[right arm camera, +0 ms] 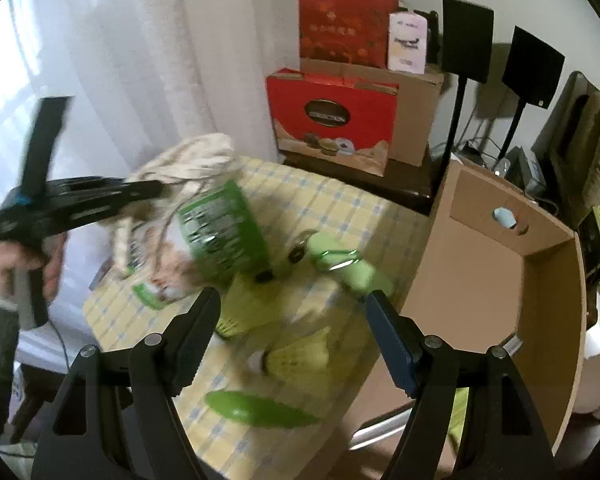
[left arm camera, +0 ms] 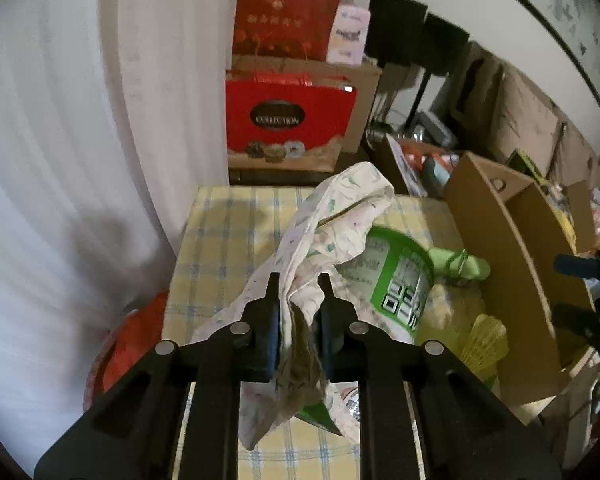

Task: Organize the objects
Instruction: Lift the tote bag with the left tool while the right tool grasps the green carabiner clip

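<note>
Two cameras, both looking down at my table.

My left one sits close over the cloth [left arm camera: 332,216]; my right one looks from farther back. Both see the tub [right arm camera: 224,232] and box [right arm camera: 500,272].

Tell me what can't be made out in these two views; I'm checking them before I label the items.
- Green tub: left wrist view, its top is covered by the printed cloth pinched in the left hand-held gripper.
- Tub label text: right wrist view, motion blur.
- Cardboard box: right wrist view, its bottom is cut off behind the right hand-held gripper.
- Yellow-green items: right wrist view, too blurred to identify.
</note>
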